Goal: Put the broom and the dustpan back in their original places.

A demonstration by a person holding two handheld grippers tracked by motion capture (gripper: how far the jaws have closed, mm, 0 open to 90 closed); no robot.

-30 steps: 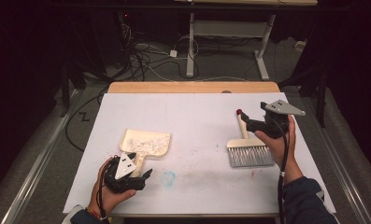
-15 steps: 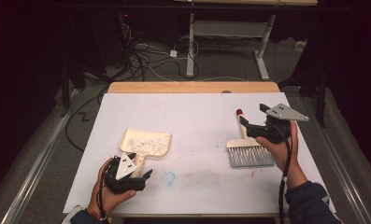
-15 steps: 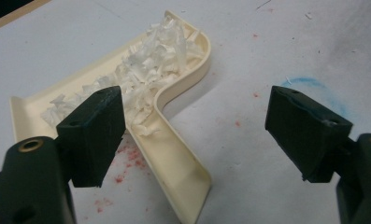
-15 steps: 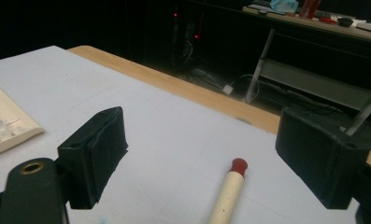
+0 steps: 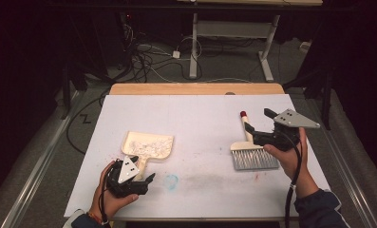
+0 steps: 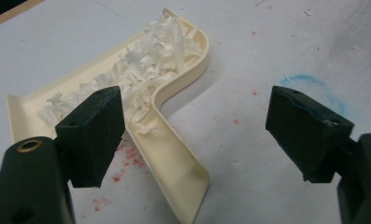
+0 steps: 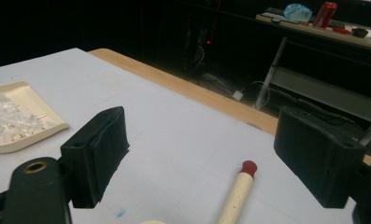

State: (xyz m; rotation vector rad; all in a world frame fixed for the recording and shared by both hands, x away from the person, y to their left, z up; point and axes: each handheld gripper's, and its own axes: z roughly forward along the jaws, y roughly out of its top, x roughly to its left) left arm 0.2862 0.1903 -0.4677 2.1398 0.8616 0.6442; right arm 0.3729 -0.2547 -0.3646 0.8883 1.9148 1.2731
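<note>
A cream dustpan [image 5: 148, 144] holding white shreds [image 5: 150, 141] lies at the near left of the white table. My left gripper [image 5: 141, 174] sits just behind its handle. In the left gripper view the left gripper [image 6: 197, 126] is open, and the dustpan's handle [image 6: 174, 158] runs along the table between its jaws, untouched. A brush [image 5: 253, 156] with grey bristles and a red-tipped cream handle [image 5: 244, 122] lies at the right. My right gripper [image 5: 253, 134] hovers by that handle. In the right gripper view the right gripper [image 7: 206, 154] is open above the brush handle [image 7: 237, 196].
A blue chalk smudge [image 5: 171, 181] and small red specks mark the white table sheet [image 5: 195, 118]. A wooden strip [image 5: 195, 89] edges the far side. Beyond it are cables on the floor [image 5: 153, 57] and a desk frame [image 5: 233, 33].
The right gripper has drifted slightly toward the near edge beside the brush, still open. The left gripper and the dustpan have not moved.
</note>
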